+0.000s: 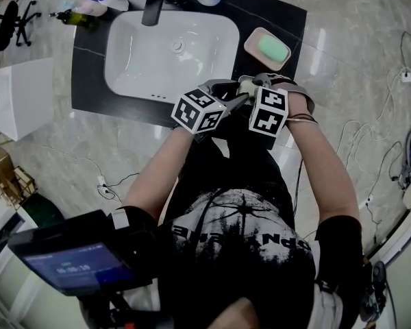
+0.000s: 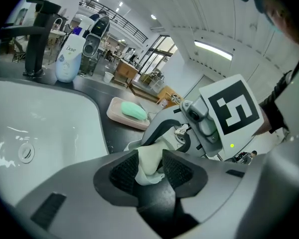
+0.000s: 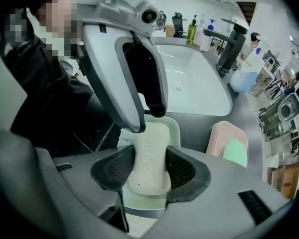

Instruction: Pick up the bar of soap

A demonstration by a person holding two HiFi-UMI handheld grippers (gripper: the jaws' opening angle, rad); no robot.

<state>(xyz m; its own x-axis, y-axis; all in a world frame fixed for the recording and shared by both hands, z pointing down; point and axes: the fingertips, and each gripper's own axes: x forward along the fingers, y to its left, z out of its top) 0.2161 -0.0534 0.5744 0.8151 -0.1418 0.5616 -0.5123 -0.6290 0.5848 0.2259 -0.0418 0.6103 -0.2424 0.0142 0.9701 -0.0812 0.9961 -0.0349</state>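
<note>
Cream and oblong, the bar of soap (image 3: 150,158) stands between the ribbed black pads of the right gripper (image 3: 149,169), which points steeply down and clasps the bar across its width. Under it we see a pale green dish (image 3: 175,129) at the front edge of the dark countertop (image 1: 260,12), just before the white basin (image 3: 194,83). The left gripper (image 2: 149,167) comes in from the other side at a shallower slant. Its jaws stand fairly narrow with the far end of the same bar between them, and both pads look to be touching it. Well apart along the counter, a green soap (image 3: 235,153) lies in a pink dish (image 3: 223,133).

We judge the step in hand to be the grasp itself: the bar is gripped, yet we cannot tell whether it has left the dish. The next move, as we read it, calls for a straight lift under steady pressure, since soap is slick and may squirt from the pads. With two grippers on one bar, either one lets go or both rise together, so the bar isn't twisted.
</note>
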